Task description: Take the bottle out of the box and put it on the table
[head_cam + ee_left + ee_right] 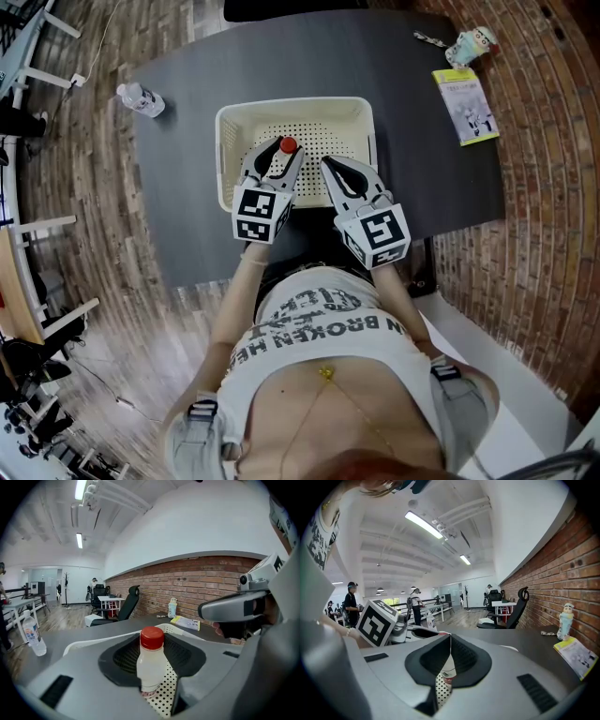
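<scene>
- Bottle point(288, 145), red-capped, stands inside the white perforated box point(295, 103) in my head view. The box sits on the dark table point(187, 187), close to its near edge. My left claw point(278, 159) reaches into the box with the red cap between its two jaws. My right claw point(349, 178) is just beside it, over the near right part of the box. A clear water bottle point(141, 98) is near the table's far left edge, well apart from the box. A yellow-edged booklet point(466, 105) lies at the far right.
- Left gripper view: the jaws stand apart with the bottle upright between them. The left jaw's edge covers the bottle's lower left side. On the right, a strip of dotted box floor shows between the bottle and the other jaw, so I see no clamp on it.
- Right gripper view: the jaw tips are together with nothing between them. Through the narrow slit below the tips I see dotted box floor and a bit of the bottle's label. The left claw's marker cube is off to the left.
</scene>
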`<act>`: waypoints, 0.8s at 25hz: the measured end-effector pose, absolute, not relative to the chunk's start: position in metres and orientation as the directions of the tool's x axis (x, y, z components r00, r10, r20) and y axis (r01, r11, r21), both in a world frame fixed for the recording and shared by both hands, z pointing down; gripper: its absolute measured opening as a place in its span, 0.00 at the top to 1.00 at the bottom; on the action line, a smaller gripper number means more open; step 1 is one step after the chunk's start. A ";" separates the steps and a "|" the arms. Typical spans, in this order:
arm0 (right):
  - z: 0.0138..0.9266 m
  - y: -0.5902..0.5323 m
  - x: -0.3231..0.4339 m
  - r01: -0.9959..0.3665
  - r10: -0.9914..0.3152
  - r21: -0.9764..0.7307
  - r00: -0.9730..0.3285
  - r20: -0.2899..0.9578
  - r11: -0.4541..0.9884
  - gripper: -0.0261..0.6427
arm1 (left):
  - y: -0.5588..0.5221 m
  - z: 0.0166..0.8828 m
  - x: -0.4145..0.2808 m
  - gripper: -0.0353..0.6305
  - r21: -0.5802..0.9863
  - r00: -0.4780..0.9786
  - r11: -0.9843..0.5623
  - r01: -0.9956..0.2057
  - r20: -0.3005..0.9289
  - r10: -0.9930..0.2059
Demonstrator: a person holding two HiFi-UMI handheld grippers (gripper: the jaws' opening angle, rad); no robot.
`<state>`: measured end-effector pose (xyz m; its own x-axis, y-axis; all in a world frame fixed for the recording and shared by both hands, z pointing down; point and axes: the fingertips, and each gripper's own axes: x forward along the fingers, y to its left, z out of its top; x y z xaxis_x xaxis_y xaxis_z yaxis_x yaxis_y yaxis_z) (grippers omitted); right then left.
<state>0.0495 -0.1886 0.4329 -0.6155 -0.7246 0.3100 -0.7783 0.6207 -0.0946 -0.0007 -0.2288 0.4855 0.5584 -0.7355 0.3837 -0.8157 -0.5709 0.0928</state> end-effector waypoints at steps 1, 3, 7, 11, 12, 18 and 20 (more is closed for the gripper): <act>0.433 -0.188 0.050 -0.779 -0.725 -0.092 -0.615 0.311 0.621 0.95 | -0.229 0.486 -0.001 0.71 0.093 0.559 -0.572 -0.815 0.383 -0.735; 0.433 -0.187 0.051 -0.780 -0.726 -0.089 -0.613 0.312 0.620 0.95 | -0.228 0.485 -0.001 0.71 0.091 0.560 -0.573 -0.814 0.381 -0.735; 0.433 -0.187 0.054 -0.784 -0.730 -0.089 -0.608 0.312 0.614 0.95 | -0.229 0.486 0.000 0.71 0.091 0.561 -0.574 -0.814 0.382 -0.735; 0.434 -0.187 0.055 -0.784 -0.730 -0.088 -0.607 0.315 0.614 0.95 | -0.228 0.486 0.000 0.71 0.093 0.564 -0.577 -0.811 0.385 -0.730; 0.434 -0.186 0.054 -0.785 -0.730 -0.088 -0.606 0.315 0.614 0.95 | -0.227 0.486 0.000 0.71 0.094 0.565 -0.578 -0.811 0.385 -0.730; 0.433 -0.186 0.054 -0.785 -0.730 -0.091 -0.607 0.314 0.613 0.95 | -0.228 0.486 0.000 0.71 0.095 0.568 -0.581 -0.808 0.385 -0.727; 0.433 -0.185 0.055 -0.785 -0.730 -0.091 -0.607 0.313 0.613 0.95 | -0.227 0.486 0.000 0.71 0.092 0.568 -0.582 -0.808 0.385 -0.727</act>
<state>0.0550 -0.1852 0.4329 -0.6070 -0.7303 0.3134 -0.7848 0.6131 -0.0913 0.0004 -0.2273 0.4857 0.5681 -0.7273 0.3851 -0.8078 -0.5822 0.0923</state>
